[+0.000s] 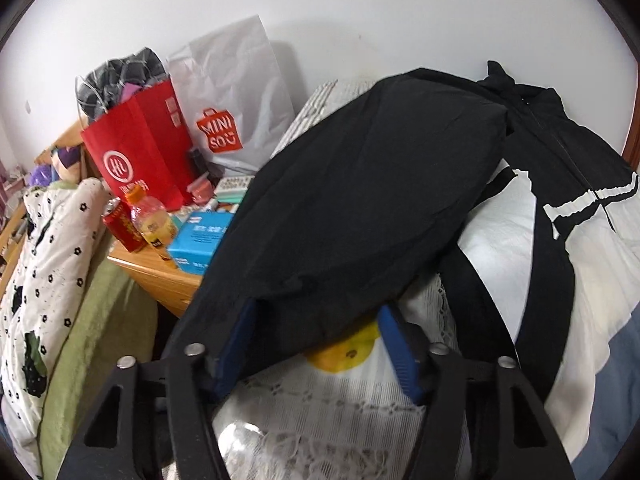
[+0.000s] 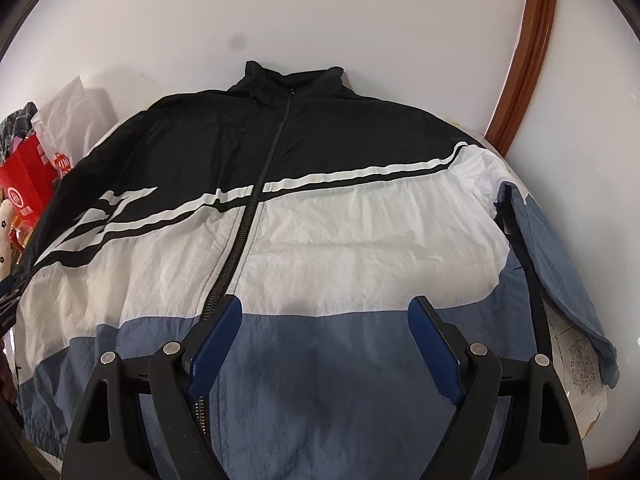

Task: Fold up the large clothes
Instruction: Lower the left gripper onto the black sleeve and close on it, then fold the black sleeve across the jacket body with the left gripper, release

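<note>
A large zip-up jacket [image 2: 320, 232], black on top, white in the middle, blue-grey at the hem, lies front-up and spread flat. Its black left sleeve [image 1: 360, 184] fills the left wrist view, with its end lying between the blue pads of my left gripper [image 1: 316, 328]; the jaws stand wide apart. My right gripper [image 2: 324, 320] is open and empty, hovering over the blue-grey hem just right of the zipper [image 2: 256, 204]. The jacket's right sleeve [image 2: 560, 264] lies out to the right side.
A wooden side table [image 1: 160, 276] on the left holds a red paper bag [image 1: 140, 152], a white Miniso bag [image 1: 232, 112], a red can [image 1: 120, 224], an orange bottle [image 1: 152, 224] and a blue box [image 1: 200, 240]. A flowered quilt [image 1: 44, 272] lies far left. A wooden frame [image 2: 532, 40] curves along the wall.
</note>
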The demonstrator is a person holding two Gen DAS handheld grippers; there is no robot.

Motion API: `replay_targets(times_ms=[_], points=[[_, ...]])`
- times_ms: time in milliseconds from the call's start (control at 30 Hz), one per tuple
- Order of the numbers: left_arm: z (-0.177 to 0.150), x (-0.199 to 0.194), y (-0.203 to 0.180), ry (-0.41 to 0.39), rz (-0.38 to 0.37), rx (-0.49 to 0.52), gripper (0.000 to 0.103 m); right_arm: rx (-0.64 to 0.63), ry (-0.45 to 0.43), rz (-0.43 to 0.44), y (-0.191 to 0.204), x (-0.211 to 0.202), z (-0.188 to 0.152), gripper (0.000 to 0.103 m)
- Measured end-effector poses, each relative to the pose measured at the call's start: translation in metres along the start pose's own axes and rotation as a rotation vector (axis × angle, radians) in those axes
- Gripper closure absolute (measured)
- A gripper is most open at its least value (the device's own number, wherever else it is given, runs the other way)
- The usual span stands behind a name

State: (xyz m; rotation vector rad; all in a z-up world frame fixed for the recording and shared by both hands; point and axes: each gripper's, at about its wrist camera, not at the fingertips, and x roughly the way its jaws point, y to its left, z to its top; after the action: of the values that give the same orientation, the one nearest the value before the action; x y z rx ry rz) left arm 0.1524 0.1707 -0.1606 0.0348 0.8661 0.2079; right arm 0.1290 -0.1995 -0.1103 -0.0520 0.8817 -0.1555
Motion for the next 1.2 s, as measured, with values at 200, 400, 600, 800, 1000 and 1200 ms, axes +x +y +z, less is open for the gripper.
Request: replay_targets(times_ms=[200,400,600,800,1000,1200], points=[[0.010,0.008,0.003,0.014,-0.011,-0.040,0.095,0.005,0.020,-0.019,-0.008,0.011,0.004,0.019],[0.030,-0.009,0.005,-0.029,-0.005,-0.095,0.099,0.000,0.000,-0.016,-0.018,0.009,0.013,0.019],[0.067,-0.042,-0.007,-0.117,-0.018,-0.105,0.099,0.003,-0.033,-0.005,-0.037,-0.002,0.025,0.019],[0.105,-0.074,-0.051,-0.215,-0.077,-0.051,0.100,0.010,-0.064,-0.002,-0.064,-0.012,0.037,0.019],[0.128,-0.087,-0.122,-0.254,-0.174,0.040,0.100,0.023,-0.078,0.008,-0.091,-0.018,0.041,0.019],[0.135,-0.073,-0.188,-0.224,-0.219,0.119,0.099,0.041,-0.074,-0.005,-0.123,-0.015,0.037,0.019]])
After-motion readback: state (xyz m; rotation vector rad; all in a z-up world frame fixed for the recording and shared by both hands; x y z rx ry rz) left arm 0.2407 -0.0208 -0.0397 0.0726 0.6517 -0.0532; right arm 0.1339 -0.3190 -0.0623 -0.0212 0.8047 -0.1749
